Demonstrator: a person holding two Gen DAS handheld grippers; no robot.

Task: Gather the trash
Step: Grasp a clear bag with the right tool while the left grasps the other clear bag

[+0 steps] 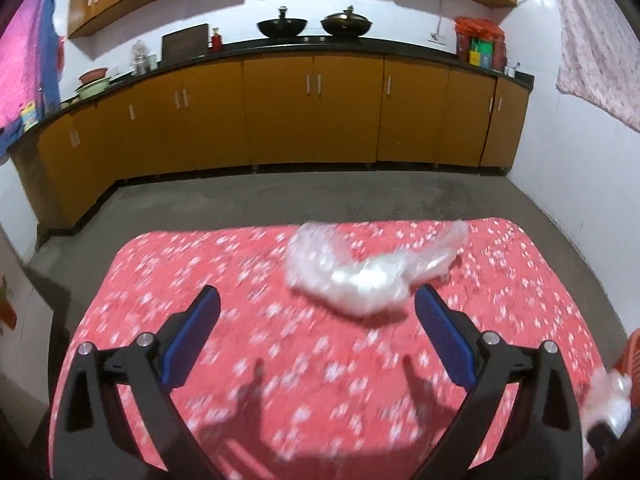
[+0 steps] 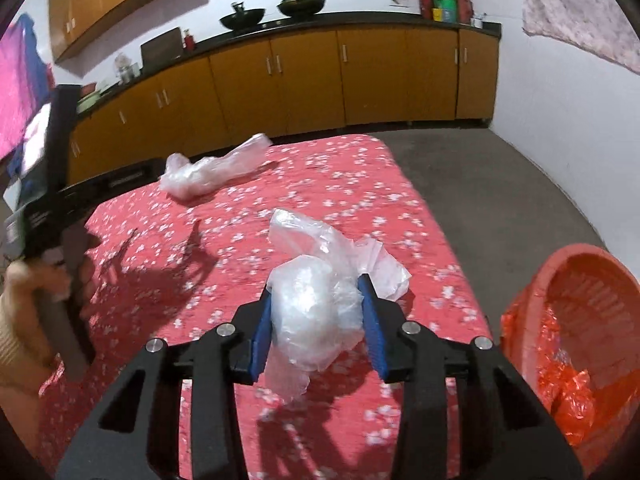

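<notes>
Left wrist view first: we see the left gripper [image 1: 316, 300] with its blue pads [image 1: 192, 336] spread wide, nothing between them, hovering over the red floral tablecloth [image 1: 240, 280]. A crumpled clear plastic bag [image 1: 360, 272] lies on the cloth just ahead of the gripper, nearer its right finger; whether that fingertip touches the bag we cannot tell, the frame is motion-blurred. At the lower right edge of the cloth we catch a blurred second wad of clear plastic [image 1: 608, 396] with a sliver of orange-red basket [image 1: 630, 356] behind it. Beyond the cloth: grey floor, yellow cabinets [image 1: 312, 116], two dark woks [image 1: 312, 26] on the counter. Right wrist view: the right gripper [image 2: 316, 300] is pinching a bunched clear plastic bag [image 2: 316, 316] between its blue pads [image 2: 262, 332], the bag bulging above and hanging below the fingers, held over the near part of the tablecloth [image 2: 360, 184]. The orange-red basket [image 2: 576, 336] sits off the cloth's right edge, beside the gripper, with crinkled orange-red plastic [image 2: 560, 392] lining its inside. The other clear bag [image 2: 212, 168] lies near the cloth's far left corner, well apart from the held one. At the cloth's left side we see the left gripper body [image 2: 52, 200] and the hand [image 2: 24, 300] gripping its handle.
</notes>
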